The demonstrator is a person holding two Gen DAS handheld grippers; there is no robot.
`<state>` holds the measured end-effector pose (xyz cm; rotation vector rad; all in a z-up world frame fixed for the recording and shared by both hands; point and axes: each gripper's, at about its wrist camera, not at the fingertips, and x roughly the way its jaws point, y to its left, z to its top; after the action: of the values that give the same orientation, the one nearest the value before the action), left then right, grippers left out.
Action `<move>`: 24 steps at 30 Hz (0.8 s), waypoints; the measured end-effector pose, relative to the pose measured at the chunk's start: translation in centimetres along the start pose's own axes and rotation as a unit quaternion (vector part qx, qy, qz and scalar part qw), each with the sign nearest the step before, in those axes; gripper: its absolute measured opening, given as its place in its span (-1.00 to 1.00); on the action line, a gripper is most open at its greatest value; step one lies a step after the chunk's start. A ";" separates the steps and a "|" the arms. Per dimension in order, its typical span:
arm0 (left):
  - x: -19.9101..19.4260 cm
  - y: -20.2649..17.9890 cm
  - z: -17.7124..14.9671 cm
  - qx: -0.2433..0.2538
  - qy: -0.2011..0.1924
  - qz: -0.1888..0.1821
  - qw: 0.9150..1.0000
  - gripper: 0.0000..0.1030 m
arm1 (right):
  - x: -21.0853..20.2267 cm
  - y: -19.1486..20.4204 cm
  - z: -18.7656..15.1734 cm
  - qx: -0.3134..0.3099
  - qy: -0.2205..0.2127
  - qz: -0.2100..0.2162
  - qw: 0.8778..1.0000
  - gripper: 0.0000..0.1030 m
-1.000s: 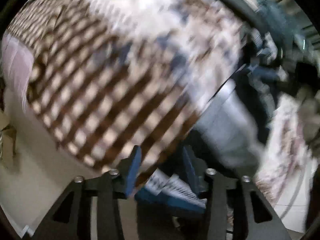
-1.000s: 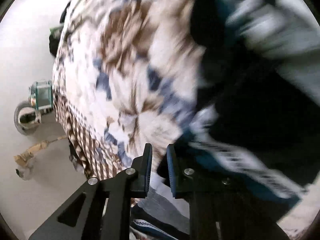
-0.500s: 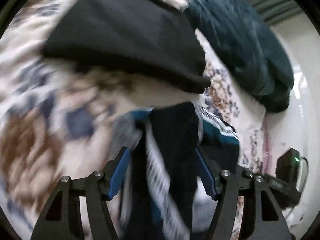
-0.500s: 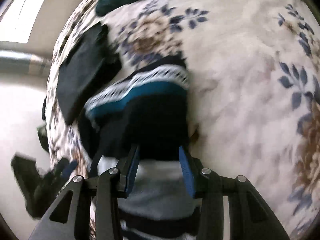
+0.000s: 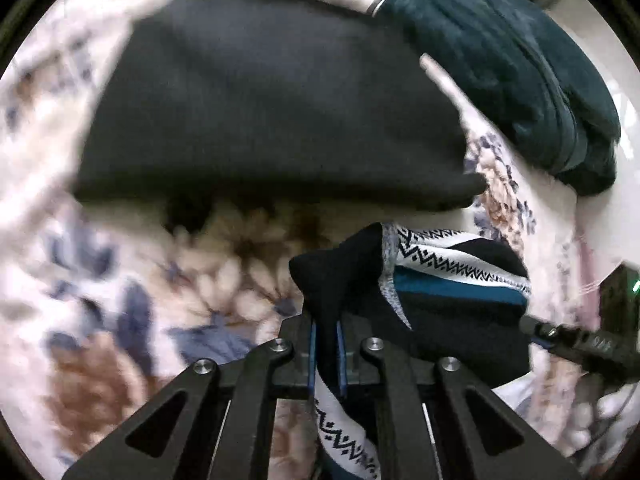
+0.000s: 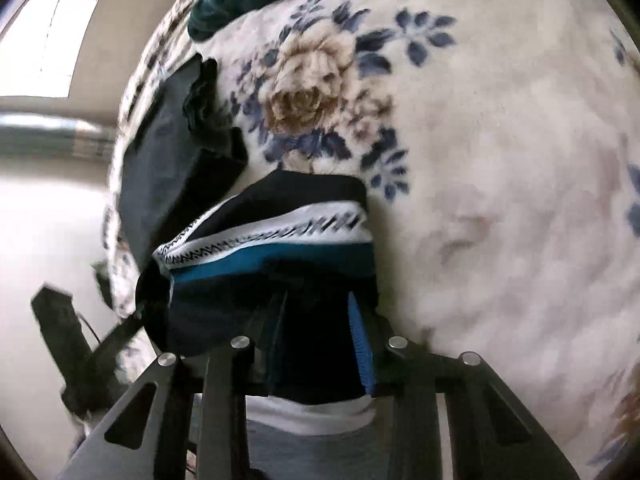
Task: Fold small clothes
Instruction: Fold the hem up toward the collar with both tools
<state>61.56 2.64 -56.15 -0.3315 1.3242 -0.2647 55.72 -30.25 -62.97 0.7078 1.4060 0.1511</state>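
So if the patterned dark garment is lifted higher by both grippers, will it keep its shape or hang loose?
Probably it hangs loose: the patterned garment already bunches and creases where the left hand-held gripper pinches it. It looks light, since a thin pinch of cloth seems to hold it. The part between that one and the right hand-held gripper would likely sag toward the floral blanket.
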 end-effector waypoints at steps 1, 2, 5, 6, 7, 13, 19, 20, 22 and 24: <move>0.0 0.5 -0.2 -0.018 0.008 -0.020 1.000 -0.77 | 0.0 -0.1 -0.1 0.003 0.004 -0.003 1.000 -0.37; -0.7 0.8 -0.4 -0.025 0.008 -0.029 0.999 -0.65 | 0.0 -0.2 -0.1 0.007 0.008 0.000 1.000 -0.36; -3.7 1.2 -2.4 -0.061 -0.010 -0.050 0.997 -0.35 | -0.8 -0.9 -1.3 0.019 0.019 0.010 1.000 0.12; -4.7 1.1 -3.4 -0.077 -0.025 -0.057 0.995 -0.03 | -1.2 -1.3 -2.0 0.025 0.019 0.018 0.999 0.12; -5.5 0.8 -4.4 -0.083 -0.033 -0.073 0.993 0.15 | -1.6 -1.7 -2.8 0.032 0.019 0.030 0.999 0.12; -2.7 -2.4 -6.4 0.000 0.002 0.020 1.000 0.26 | -1.6 -2.1 -2.2 0.046 0.003 0.034 0.998 0.13; 0.1 -0.9 -0.8 -0.037 -0.004 -0.010 0.999 0.26 | 2.1 -2.1 3.7 0.061 -0.015 0.043 0.997 -0.42; 0.6 -0.8 0.3 -0.041 -0.005 -0.017 0.999 0.22 | 2.6 -1.8 4.3 0.055 -0.015 0.038 0.998 -0.81; 1.5 -0.6 1.6 -0.034 -0.012 -0.025 0.999 -0.23 | 2.7 -0.7 5.2 0.043 -0.034 0.023 0.998 -0.82; 2.8 -1.0 2.7 -0.017 -0.010 -0.014 1.000 -0.90 | 2.2 0.2 5.6 0.037 -0.056 0.014 0.998 -0.84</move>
<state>64.86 0.94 -57.73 -0.3807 1.3057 -0.2618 61.44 -31.06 -64.74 0.7846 1.2995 0.0797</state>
